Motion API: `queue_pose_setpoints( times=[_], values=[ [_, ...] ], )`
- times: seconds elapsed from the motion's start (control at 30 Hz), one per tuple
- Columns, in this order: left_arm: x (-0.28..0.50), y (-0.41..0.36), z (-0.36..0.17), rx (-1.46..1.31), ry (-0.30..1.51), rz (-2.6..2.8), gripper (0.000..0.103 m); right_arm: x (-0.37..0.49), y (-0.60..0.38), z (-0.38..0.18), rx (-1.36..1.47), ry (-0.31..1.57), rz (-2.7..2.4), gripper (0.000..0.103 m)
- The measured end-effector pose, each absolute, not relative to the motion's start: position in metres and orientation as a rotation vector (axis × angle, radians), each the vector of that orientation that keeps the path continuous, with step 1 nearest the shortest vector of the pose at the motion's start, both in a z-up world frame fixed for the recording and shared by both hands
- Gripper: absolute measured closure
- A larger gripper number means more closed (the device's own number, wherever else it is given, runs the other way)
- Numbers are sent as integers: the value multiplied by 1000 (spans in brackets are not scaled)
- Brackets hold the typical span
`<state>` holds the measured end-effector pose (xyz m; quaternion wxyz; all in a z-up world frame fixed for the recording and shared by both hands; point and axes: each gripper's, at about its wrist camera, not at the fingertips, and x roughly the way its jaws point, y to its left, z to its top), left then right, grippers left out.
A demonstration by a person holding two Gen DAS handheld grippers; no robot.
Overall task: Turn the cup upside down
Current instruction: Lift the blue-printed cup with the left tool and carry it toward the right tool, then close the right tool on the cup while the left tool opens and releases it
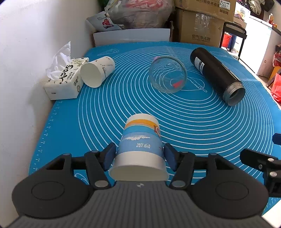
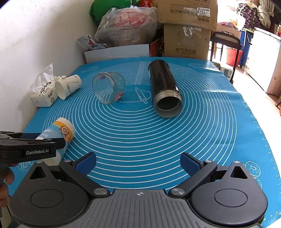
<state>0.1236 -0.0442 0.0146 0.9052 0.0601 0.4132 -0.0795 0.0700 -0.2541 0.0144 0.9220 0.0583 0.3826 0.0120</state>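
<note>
Blue paper cup [image 1: 140,145] lies on its side at the near left of the blue mat [image 1: 202,122], held in the left claw [image 1: 139,156]. Both blue pads [image 1: 109,155] press its wall just above the white rim band, rim end toward the camera, closed base pointing away. Print on the cup reads inverted in the left wrist view. From the right wrist view the same cup [image 2: 60,133] sits low against the mat, partly hidden by the left claw [image 2: 35,140]; cannot tell if it touches the mat.

Right claw [image 2: 138,163] is spread wide with nothing between its pads [image 2: 87,163], hovering over bare mat [image 2: 140,140] near the front edge, well apart from the cup.

Other items on the bench, all tipped on their sides:
- white paper cup [image 1: 97,71], mouth toward the camera, touching the tissue pack [image 1: 65,79] at the far left by the wall [image 1: 21,61].
- clear glass jar [image 1: 167,73] near the mat centre.
- black flask [image 1: 216,74], no lid, threaded open mouth facing the near right.

Behind the bench: 2 stacked cardboard boxes [image 1: 200,22] and a plastic bag [image 1: 138,13].
</note>
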Motion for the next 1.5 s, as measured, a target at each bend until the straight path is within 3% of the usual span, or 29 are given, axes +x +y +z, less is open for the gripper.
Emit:
queue_pose_setpoints(
  times=[0.13,0.63,0.93,1.03,1.2,1.5],
  values=[
    [125,-42,15,122,836,-157,23,72,-253,14,128,791,24,0],
    [117,-28,40,97,782,-193,21,73,-242,34,114,757,42,0],
    [110,5,68,92,703,-126,15,86,-216,62,116,743,100,0],
    [110,20,66,89,707,-90,7,94,-204,65,121,762,128,0],
    [116,44,51,78,734,-13,7,119,-185,61,177,842,183,0],
    [125,58,10,102,802,37,7,159,-151,43,159,958,224,10]
  ],
)
